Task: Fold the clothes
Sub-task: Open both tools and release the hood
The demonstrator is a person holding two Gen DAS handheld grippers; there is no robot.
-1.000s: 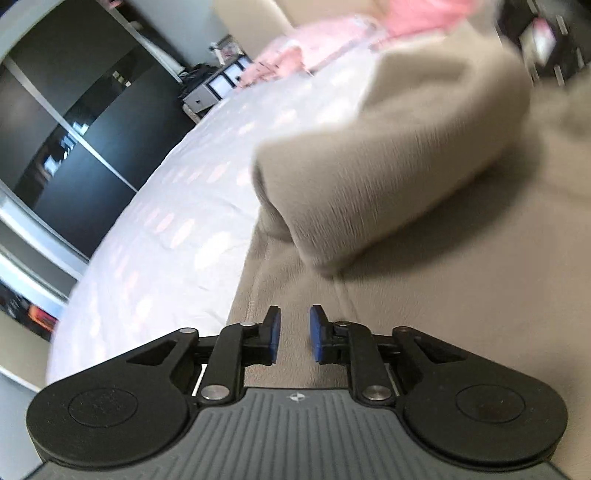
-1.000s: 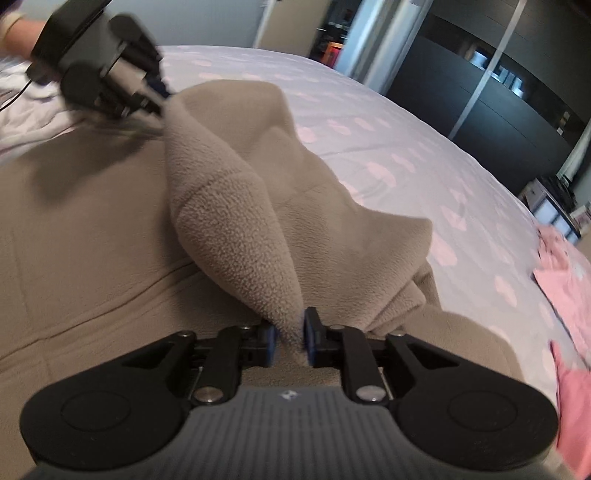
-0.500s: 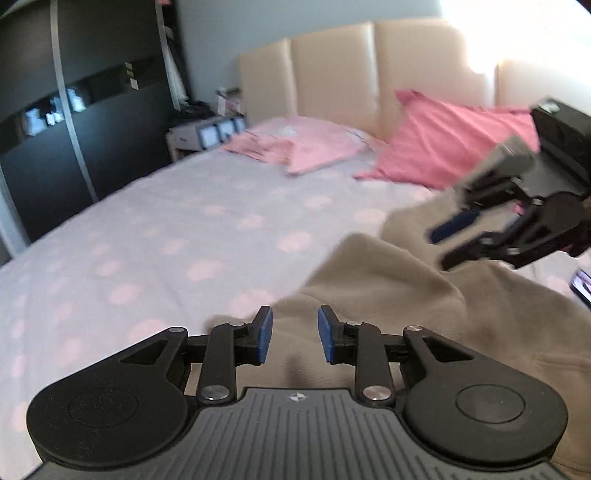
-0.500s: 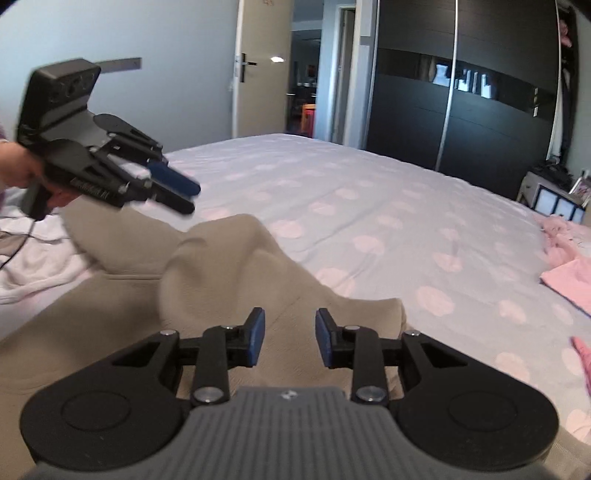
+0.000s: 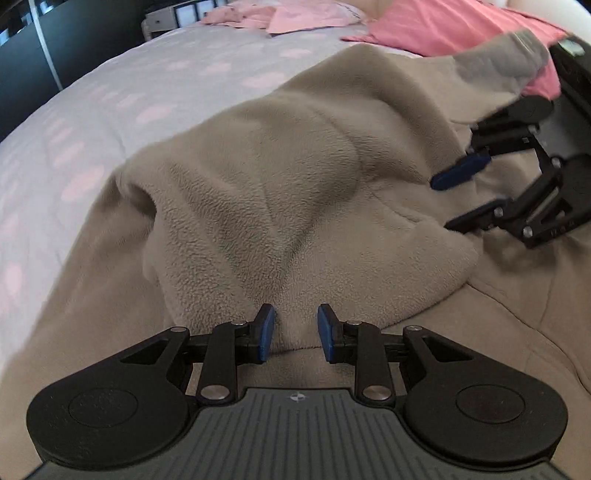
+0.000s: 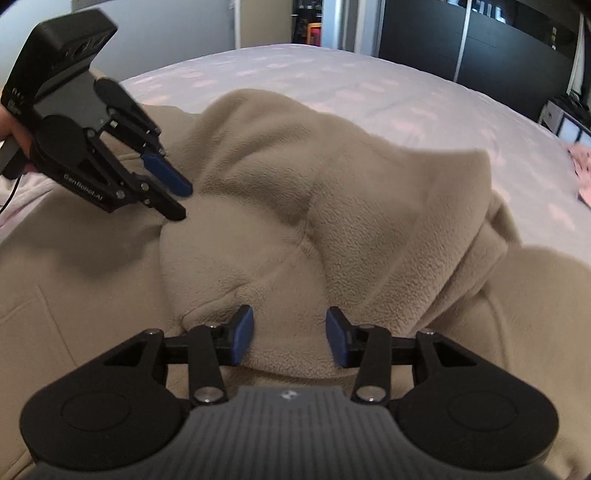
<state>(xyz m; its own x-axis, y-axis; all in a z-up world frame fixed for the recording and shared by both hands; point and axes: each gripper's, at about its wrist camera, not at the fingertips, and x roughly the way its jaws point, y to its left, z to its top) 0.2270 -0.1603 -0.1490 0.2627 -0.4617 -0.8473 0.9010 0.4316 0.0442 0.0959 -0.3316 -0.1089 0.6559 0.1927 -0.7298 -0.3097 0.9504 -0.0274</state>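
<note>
1. The beige fleece garment (image 5: 295, 192) is thick and nubbly, its pile plain to see. One part is folded over the flat body into a rounded hump with soft creases, and a smoother seam runs along the flat layer below.
2. It lies on the bed (image 5: 110, 110), near the edge closest to both cameras. The bed's cover is pale lilac with faint pink spots, smooth and flat.
3. The left gripper (image 5: 295, 328) is black with blue pads. Its jaws stand apart over the hem of the folded layer, gripping nothing.
4. The right gripper (image 6: 290, 330) has its jaws opening. Fleece lies between the pads, but they do not press on it (released, then).
5. Beyond the garment a pink pillow (image 5: 443, 26) and pink clothes (image 5: 277, 18) sit toward the head of the bed.
6. A dark wardrobe (image 6: 480, 40) with glossy sliding doors lines one wall, and a doorway (image 6: 310, 26) shows at the foot end.
7. The person's hand on the left gripper is cut off at the edge of the right view. The garment's far end is blurred grey, its shape hard to read.
</note>
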